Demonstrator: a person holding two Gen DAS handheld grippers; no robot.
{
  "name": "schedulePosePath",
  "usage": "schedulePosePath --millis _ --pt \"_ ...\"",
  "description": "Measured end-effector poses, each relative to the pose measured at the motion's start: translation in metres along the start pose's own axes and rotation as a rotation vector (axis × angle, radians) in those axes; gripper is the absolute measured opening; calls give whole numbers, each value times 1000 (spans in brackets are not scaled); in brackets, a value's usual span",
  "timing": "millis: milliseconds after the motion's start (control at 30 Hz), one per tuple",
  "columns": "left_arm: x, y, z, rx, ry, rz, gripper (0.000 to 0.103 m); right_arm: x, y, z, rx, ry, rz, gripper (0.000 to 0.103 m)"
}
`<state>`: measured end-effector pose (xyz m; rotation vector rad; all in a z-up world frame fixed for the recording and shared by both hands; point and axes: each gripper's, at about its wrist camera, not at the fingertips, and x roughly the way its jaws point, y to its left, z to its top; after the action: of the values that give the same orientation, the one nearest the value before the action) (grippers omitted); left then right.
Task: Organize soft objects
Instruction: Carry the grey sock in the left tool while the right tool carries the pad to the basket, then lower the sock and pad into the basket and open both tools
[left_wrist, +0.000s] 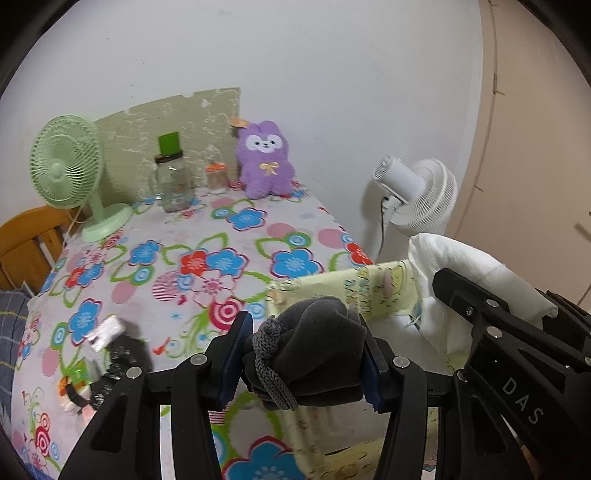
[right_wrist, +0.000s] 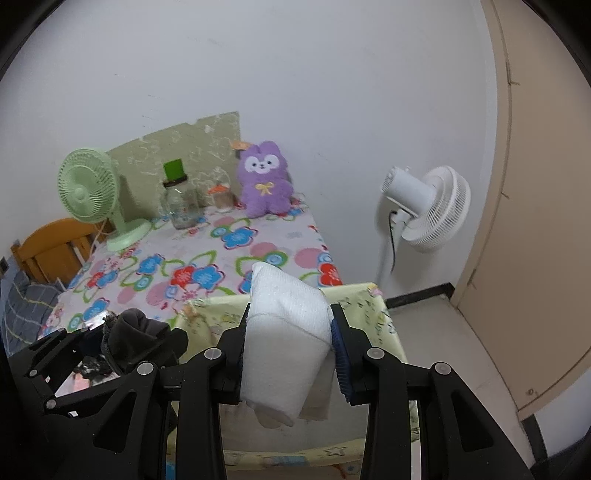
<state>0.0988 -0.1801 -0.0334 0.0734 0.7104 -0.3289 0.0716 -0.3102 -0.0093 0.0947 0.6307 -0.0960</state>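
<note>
My left gripper (left_wrist: 301, 360) is shut on a dark grey rolled sock with a knitted cuff (left_wrist: 314, 350), held above the near left edge of a pale yellow fabric bin (left_wrist: 369, 291). My right gripper (right_wrist: 291, 350) is shut on a white folded cloth (right_wrist: 288, 328), held over the same bin (right_wrist: 373, 310). The left gripper and its grey sock (right_wrist: 140, 339) show at the lower left of the right wrist view. The white cloth (left_wrist: 461, 273) and right gripper show at the right of the left wrist view. A purple plush bunny (left_wrist: 264, 162) sits at the table's far edge.
The floral tablecloth (left_wrist: 221, 236) carries a green desk fan (left_wrist: 70, 166), a glass jar with a green-topped lid (left_wrist: 173, 181), a small orange-lidded jar (left_wrist: 217, 177) and small items (left_wrist: 107, 332) near the front left. A white floor fan (right_wrist: 428, 206) stands right of the table. A wooden chair (left_wrist: 29, 240) is left.
</note>
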Motion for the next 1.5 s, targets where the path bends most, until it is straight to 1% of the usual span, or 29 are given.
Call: schedulePosePath --millis 167,233,267,300,333,400,467,500,533,567,667,767,833,1033,1167,1200,1233,1333,1367,1467,1500 --pt "14 -10 -2 22 23 -18 55 10 -10 -4 15 25 -17 40" --pt "17 -15 -3 43 19 -15 56 15 -12 -5 19 36 -19 40" --pt "20 -16 -3 51 24 -15 62 17 -13 -6 21 40 -18 40" --pt "23 -18 -4 57 33 -26 70 19 -13 -7 21 44 -19 41" --pt "26 -20 -5 60 39 -36 73 22 -13 -8 21 50 -18 42" --pt "27 -23 -6 78 30 -32 80 25 -13 -9 19 58 -16 44" --pt "28 -26 -8 93 26 -28 83 28 -13 -11 16 66 -14 50" --pt "28 -28 -9 100 25 -24 83 30 -12 -12 14 70 -16 52" --pt "28 -28 -9 104 24 -21 83 31 -11 -12 13 73 -16 57" --pt "28 -29 -10 108 25 -17 83 31 -11 -13 13 74 -15 60" --pt "29 -28 -10 120 29 14 83 34 -10 -14 15 82 -14 64" --pt "37 -18 -13 88 83 21 83 38 -6 -17 8 95 -15 64" --pt "41 -10 -16 69 105 37 83 41 -3 -20 2 106 -10 64" --pt "41 1 -23 65 116 47 82 48 6 -27 14 138 18 64" --pt "44 5 -28 69 139 38 69 51 14 -30 7 150 18 64" --pt "46 6 -30 67 150 33 63 52 17 -31 4 154 20 64" --pt "46 7 -31 64 155 29 60 52 19 -32 2 157 22 64" --pt "47 10 -33 57 165 12 44 52 23 -34 3 162 27 64" --pt "47 11 -34 56 165 8 36 52 24 -34 3 163 27 64" --pt "44 11 -36 61 165 -14 20 52 28 -35 -2 165 29 64" --pt "44 11 -37 64 162 -5 19 52 30 -35 -5 165 29 65"
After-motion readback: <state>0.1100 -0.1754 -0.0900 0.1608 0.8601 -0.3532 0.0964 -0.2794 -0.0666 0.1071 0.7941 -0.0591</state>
